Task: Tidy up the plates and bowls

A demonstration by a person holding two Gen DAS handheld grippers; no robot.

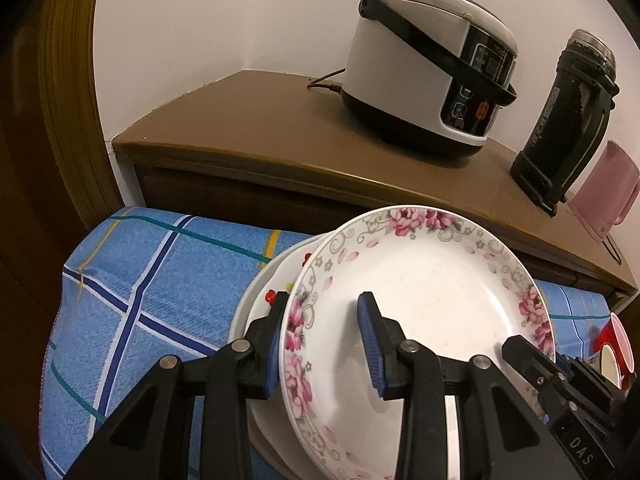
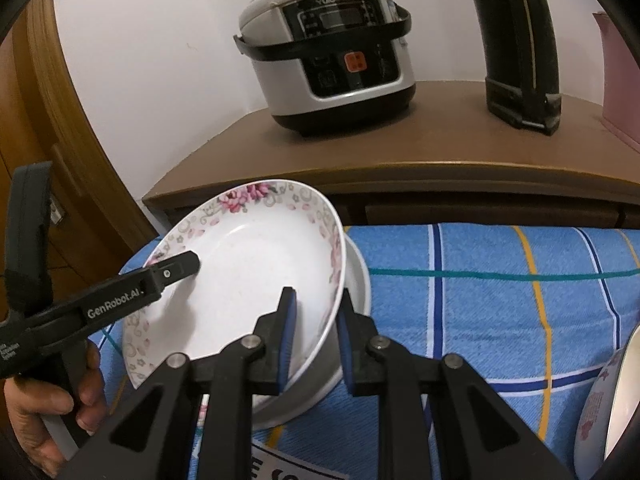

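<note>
Risk: slip or chip | flowered plate tilted over white plate on bench cloth | left gripper and right gripper fingers pinch opposite rims | uneven lowering probably knocks rims.

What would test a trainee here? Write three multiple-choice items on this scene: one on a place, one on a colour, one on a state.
1. The rice cooker stands: A on the floor; B on the brown cabinet; C on a chair.
2. The flowers on the held plate are: A yellow; B blue; C pink.
3. That plate is: A lying flat, untouched; B tilted, gripped at its rim by the left tongs and right tongs; C broken in two.
Key: 1 B, its base sits on the brown top; 2 C, pink blooms ring the rim; 3 B, both tongs pinch the slanted rim.
</note>
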